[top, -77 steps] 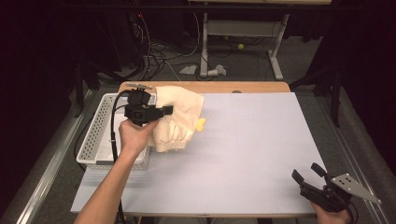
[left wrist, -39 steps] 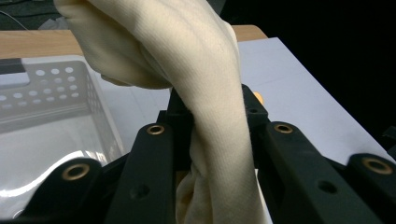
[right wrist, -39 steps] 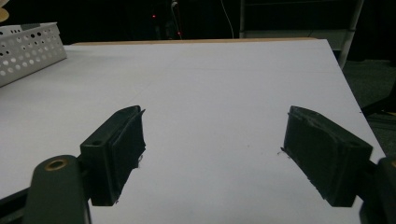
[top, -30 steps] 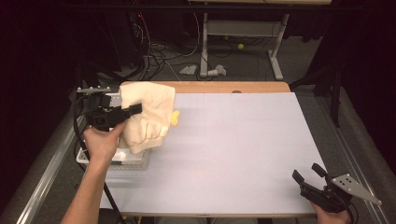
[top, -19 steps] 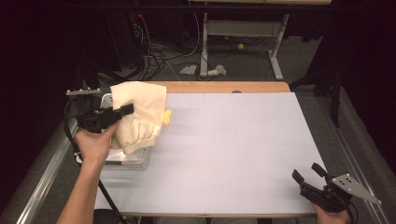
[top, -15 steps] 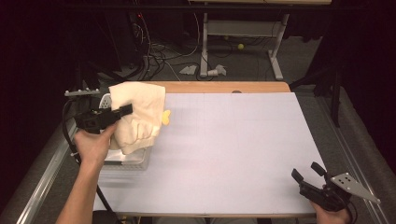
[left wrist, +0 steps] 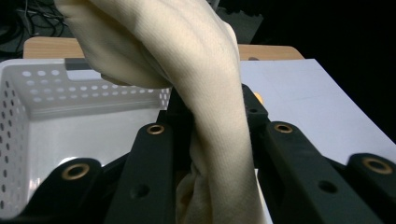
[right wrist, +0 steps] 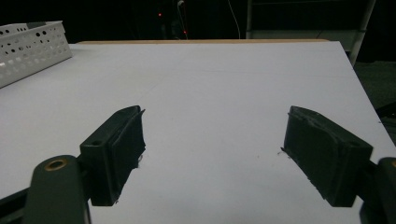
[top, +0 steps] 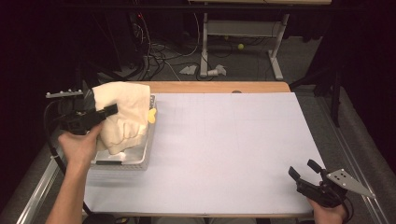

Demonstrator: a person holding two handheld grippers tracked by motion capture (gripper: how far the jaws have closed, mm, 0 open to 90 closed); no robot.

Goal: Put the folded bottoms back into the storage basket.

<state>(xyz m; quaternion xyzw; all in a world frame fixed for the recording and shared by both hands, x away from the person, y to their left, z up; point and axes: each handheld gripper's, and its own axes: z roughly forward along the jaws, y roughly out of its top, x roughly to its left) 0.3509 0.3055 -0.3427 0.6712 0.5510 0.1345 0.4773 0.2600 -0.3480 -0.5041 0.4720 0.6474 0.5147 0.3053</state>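
Observation:
A cream cloth [top: 122, 114] hangs bunched over the white perforated basket [top: 140, 161] at the table's left side. My left gripper [top: 109, 111] is shut on the cloth, holding it above the basket. In the left gripper view the cream cloth [left wrist: 205, 93] is pinched between the black jaws, with the basket [left wrist: 32, 126] floor below it. A small yellow patch [top: 152, 116] shows at the cloth's right edge. My right gripper [top: 302, 170] rests open near the table's front right corner. In the right gripper view my right gripper [right wrist: 212, 154] stands with its jaws wide apart over the white table [right wrist: 210, 84].
The white table top [top: 233, 140] stretches between the two grippers. A wooden strip [top: 219, 87] runs along the far edge. Beyond it are cables, a desk frame [top: 243, 32] and a small ball [top: 241, 46] on the floor. The basket's corner [right wrist: 32, 42] shows far left in the right gripper view.
My left gripper has carried the cream cloth leftward from over the table to above the basket. The right gripper has stayed put.

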